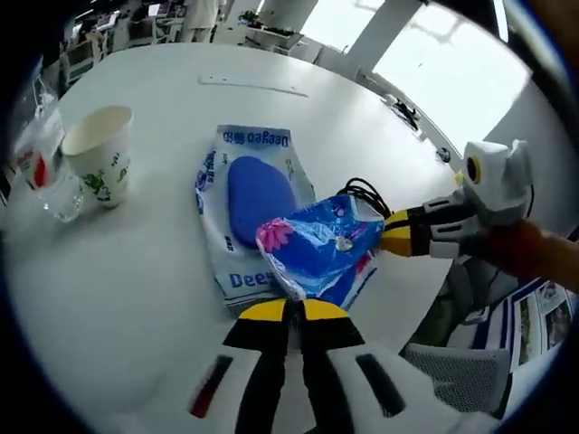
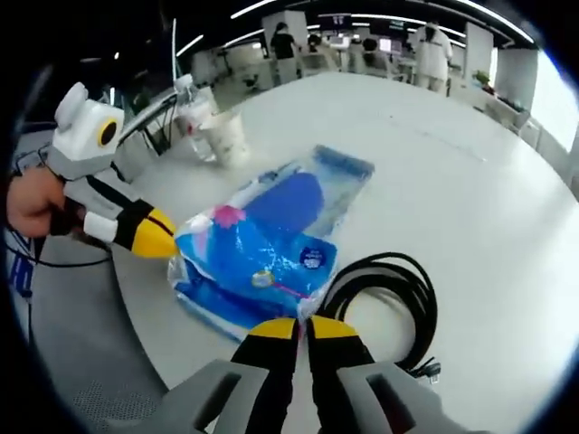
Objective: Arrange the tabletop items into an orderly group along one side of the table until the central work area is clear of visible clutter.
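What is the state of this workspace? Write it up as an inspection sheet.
Surface: round white table, mostly bare.
Job's things: small blue floral packet lying on a larger Deeyeo tissue pack; paper cup upright; clear plastic bottle beside the cup.
Clutter: nothing seen beyond these.
Grippers: left gripper and right gripper, jaws of each closed on an edge of the floral packet.
Cables: coiled black cable on the table beside the packet.
Surroundings: open office, people standing at desks; bright windows.
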### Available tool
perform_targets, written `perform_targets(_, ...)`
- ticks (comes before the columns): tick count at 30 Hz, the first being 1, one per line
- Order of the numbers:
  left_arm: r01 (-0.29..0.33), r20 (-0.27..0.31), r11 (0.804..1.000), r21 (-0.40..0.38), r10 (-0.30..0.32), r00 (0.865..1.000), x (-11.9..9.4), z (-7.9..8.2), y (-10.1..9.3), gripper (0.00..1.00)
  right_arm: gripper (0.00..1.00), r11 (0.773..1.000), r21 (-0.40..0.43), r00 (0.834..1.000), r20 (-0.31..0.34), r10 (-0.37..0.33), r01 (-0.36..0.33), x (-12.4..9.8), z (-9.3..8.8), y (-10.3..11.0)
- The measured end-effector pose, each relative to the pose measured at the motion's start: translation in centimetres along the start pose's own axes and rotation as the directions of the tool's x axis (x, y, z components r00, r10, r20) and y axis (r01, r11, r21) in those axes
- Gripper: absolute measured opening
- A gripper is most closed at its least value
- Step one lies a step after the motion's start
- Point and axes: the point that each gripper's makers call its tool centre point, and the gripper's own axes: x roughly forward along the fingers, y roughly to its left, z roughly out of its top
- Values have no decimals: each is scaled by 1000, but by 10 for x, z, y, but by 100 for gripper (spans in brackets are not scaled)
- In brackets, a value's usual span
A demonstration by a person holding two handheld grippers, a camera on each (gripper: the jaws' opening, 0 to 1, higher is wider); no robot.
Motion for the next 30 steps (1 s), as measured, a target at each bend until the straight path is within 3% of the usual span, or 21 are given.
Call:
perform_targets(16, 24, 82, 993, -114, -15, 997, -9, 9, -7, 5, 0, 998, 44, 998, 57, -37, 35, -11, 18, -23)
perform_targets(30, 25, 80, 988, -153, -12, 997, -11, -7, -4, 5, 0, 985, 154, 985, 143, -99, 77, -32, 56, -73)
